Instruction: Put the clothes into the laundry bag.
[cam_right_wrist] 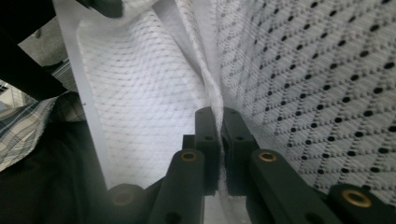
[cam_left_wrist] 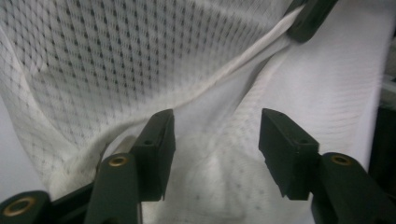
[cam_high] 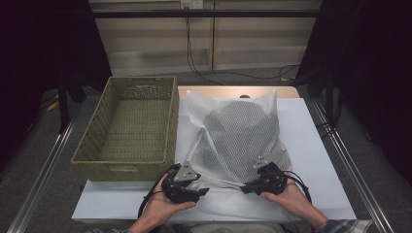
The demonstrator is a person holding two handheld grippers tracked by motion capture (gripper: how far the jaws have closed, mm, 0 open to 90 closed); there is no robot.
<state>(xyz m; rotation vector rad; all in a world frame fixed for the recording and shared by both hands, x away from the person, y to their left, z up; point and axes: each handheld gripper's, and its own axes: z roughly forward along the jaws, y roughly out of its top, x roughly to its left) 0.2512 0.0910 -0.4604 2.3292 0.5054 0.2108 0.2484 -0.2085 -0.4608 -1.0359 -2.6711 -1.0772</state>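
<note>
Here's the white mesh laundry bag (cam_high: 238,138), bulging with something dark inside, lying on the white sheet-covered bench (cam_high: 316,145) just right of the middle, its two far corners pointing toward the far edge. Its near hem runs along the near edge, and that's where both hands are working. The right gripper (cam_high: 248,187), by the near edge right of centre, has its black jaws clamped on a fold of the bag's hem (the right gripper view shows the netting pinched tight between the pads). The left gripper (cam_high: 201,191), near the middle of the near edge, has its jaws standing apart; in the left gripper view the mesh (cam_left_wrist: 215,154) lies between them but the pads aren't pressing it. At the bench's left edge sits the rectangular woven olive-green basket (cam_high: 170,126), just beside the bag.
</note>
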